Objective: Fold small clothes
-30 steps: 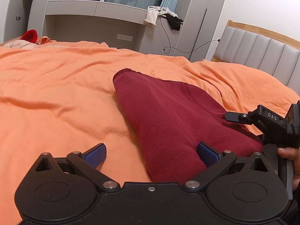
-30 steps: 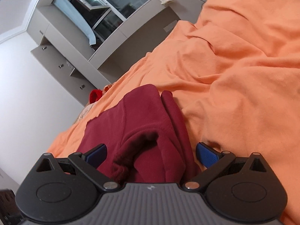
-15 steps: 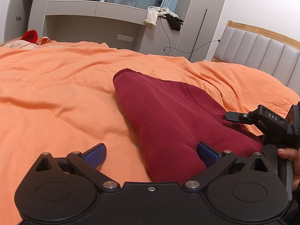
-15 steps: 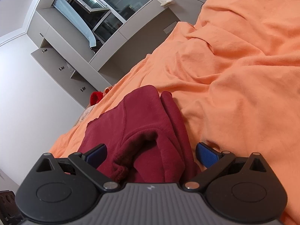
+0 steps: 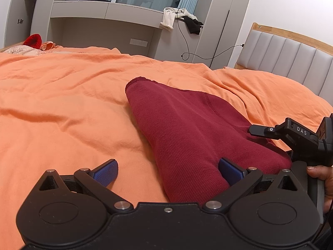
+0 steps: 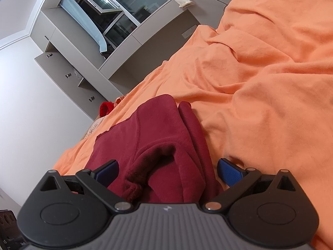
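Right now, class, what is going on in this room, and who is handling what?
A person holds two grippers over a dark red garment lying bunched on an orange bedspread. The left gripper is open at the garment's near edge. The right gripper is open too, its jaws astride a rumpled opening in the cloth. Neither has clamped it; the fold is not yet made.

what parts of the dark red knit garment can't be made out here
- Left wrist view: dark red knit garment's near end, hidden behind the left gripper body.
- Right wrist view: its near end, hidden under the right gripper body.
- Both views: its underside, against the orange bedsheet.
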### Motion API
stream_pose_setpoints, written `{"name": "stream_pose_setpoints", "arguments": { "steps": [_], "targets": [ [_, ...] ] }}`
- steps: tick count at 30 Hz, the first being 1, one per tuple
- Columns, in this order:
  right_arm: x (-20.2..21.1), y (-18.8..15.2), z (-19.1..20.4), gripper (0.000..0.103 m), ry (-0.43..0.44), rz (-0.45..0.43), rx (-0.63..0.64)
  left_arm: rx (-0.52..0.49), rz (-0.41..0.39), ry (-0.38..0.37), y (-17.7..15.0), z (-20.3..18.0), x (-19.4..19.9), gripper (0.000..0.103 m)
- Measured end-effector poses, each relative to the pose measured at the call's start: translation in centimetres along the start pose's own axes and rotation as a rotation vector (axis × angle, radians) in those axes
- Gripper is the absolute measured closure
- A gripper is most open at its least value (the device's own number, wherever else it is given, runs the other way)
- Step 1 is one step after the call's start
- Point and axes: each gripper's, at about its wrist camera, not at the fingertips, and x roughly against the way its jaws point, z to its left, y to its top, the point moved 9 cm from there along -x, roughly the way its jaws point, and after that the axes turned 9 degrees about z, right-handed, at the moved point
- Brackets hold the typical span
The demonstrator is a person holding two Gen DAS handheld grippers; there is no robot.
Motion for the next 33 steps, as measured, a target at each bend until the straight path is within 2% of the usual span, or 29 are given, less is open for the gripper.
{"name": "stream_pose_setpoints", "arguments": {
  "steps": [8, 14, 18, 22, 26, 29, 33],
  "targets": [
    [-0.1, 0.0, 0.0, 0.0, 0.0, -0.001, 0.001, -0.021, -0.057, 0.005, 0.8, -0.3, 1.0, 0.0],
    [-0.1, 0.0, 0.0, 0.0, -0.003, 0.0, 0.002, 0.047, -0.062, -0.028, 1.8, 0.5, 1.4, 0.0],
    [0.0, 0.1, 0.0, 0.0, -0.008, -0.001, 0.004, 0.058, -0.043, -0.046, 2.4, 0.6, 0.9, 0.0],
    [-0.2, 0.3, 0.1, 0.0, -0.008, 0.012, -0.01, 0.106, -0.02, -0.11, 3.3, 1.0, -0.1, 0.0],
    [-0.3, 1.0, -0.2, 0.0, 0.004, 0.039, -0.062, 0.176, 0.047, -0.17, 4.6, 1.6, -2.1, 0.0],
    [-0.3, 1.7, -0.7, 0.0, 0.036, 0.037, -0.129, 0.196, 0.093, -0.175, 4.9, 2.2, -3.6, 0.001],
    [0.0, 2.3, -1.1, 0.0, 0.076, -0.005, -0.192, 0.218, 0.069, -0.199, 3.7, 3.0, -4.3, 0.001]
  ]
}}
